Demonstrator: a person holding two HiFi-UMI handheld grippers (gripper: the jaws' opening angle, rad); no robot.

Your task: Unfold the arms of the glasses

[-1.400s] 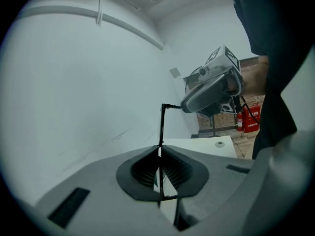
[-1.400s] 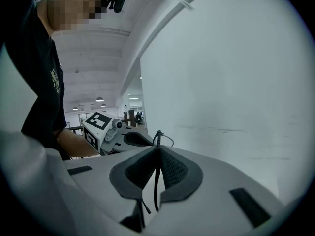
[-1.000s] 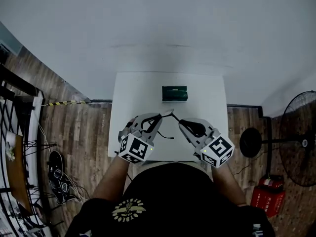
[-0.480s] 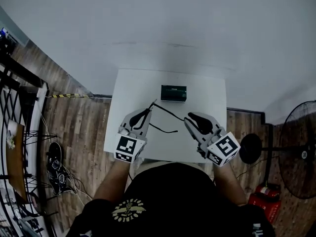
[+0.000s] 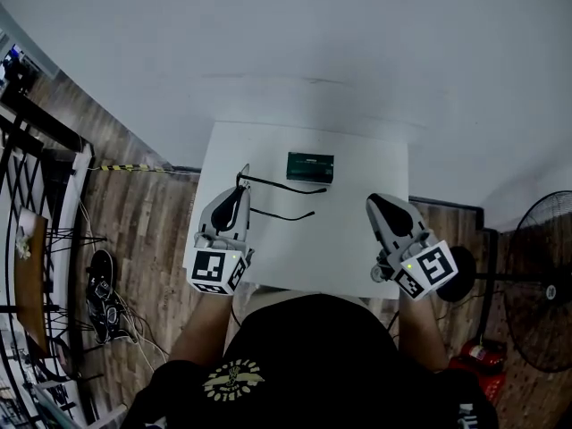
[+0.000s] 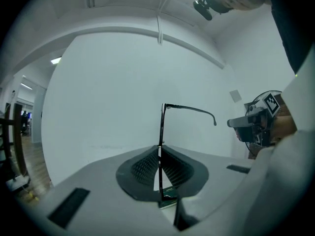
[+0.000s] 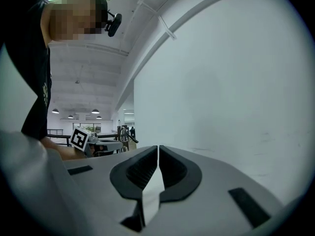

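Observation:
Thin black glasses (image 5: 286, 187) hang above the white table (image 5: 349, 239), pinched at the front frame by my left gripper (image 5: 241, 184), which is shut on them. Both arms stick out to the right, toward the dark green case (image 5: 310, 166). In the left gripper view the glasses' frame (image 6: 160, 132) stands edge-on between the pads of the left gripper (image 6: 160, 150), and one arm (image 6: 192, 109) reaches right. My right gripper (image 5: 375, 200) is off to the right over the table's edge. Its jaws have just been closing and stand shut, with nothing between them; the right gripper (image 7: 158, 149) shows this in its own view.
The green case lies near the table's far edge by the white wall. A standing fan (image 5: 545, 275) and a red object (image 5: 474, 365) are on the wooden floor to the right. Shoes (image 5: 103, 302) and cables lie on the left.
The right gripper let go of the glasses' arm and drew away to the right. The left gripper shifted left and rolled with the glasses, whose arms now both stick out.

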